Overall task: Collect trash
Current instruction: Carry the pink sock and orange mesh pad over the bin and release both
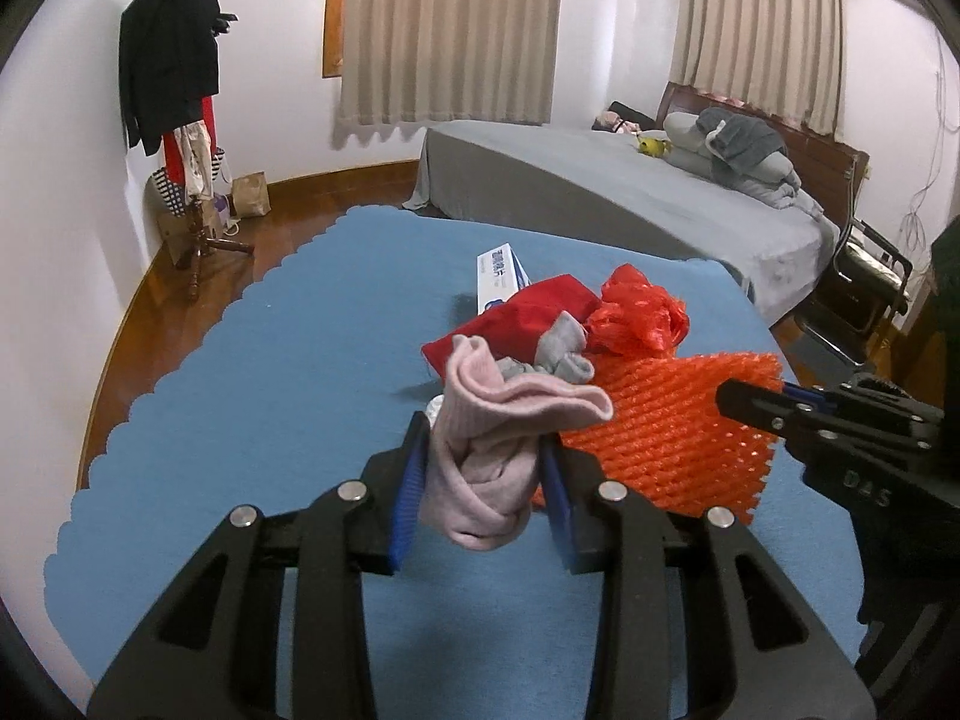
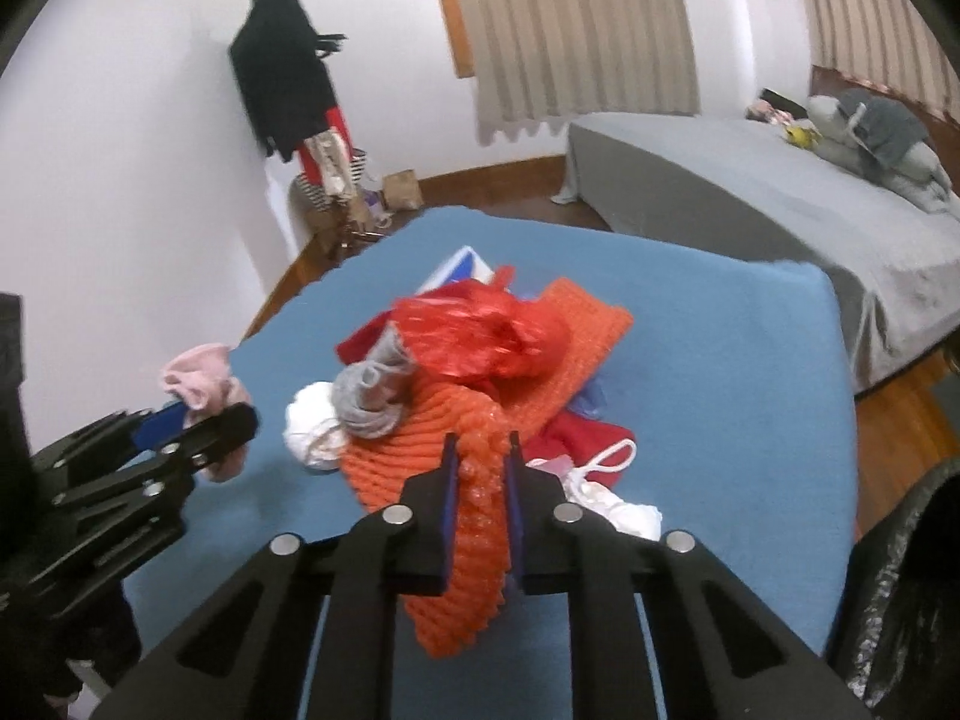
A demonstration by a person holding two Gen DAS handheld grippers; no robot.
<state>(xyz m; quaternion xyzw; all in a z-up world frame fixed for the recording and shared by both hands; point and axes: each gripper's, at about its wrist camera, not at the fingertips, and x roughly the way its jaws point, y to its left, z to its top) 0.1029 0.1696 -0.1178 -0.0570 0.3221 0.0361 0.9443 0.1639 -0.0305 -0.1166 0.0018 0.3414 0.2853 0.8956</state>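
From my left wrist camera, my left gripper pinches a pink sock, lifted clear of the blue mat. The orange foam net lies just right of it, my right gripper at its far corner.

The right wrist camera alone shows my right gripper clamped tight on that net's crumpled near edge, mid-mat, and a black bag off the mat's right edge.
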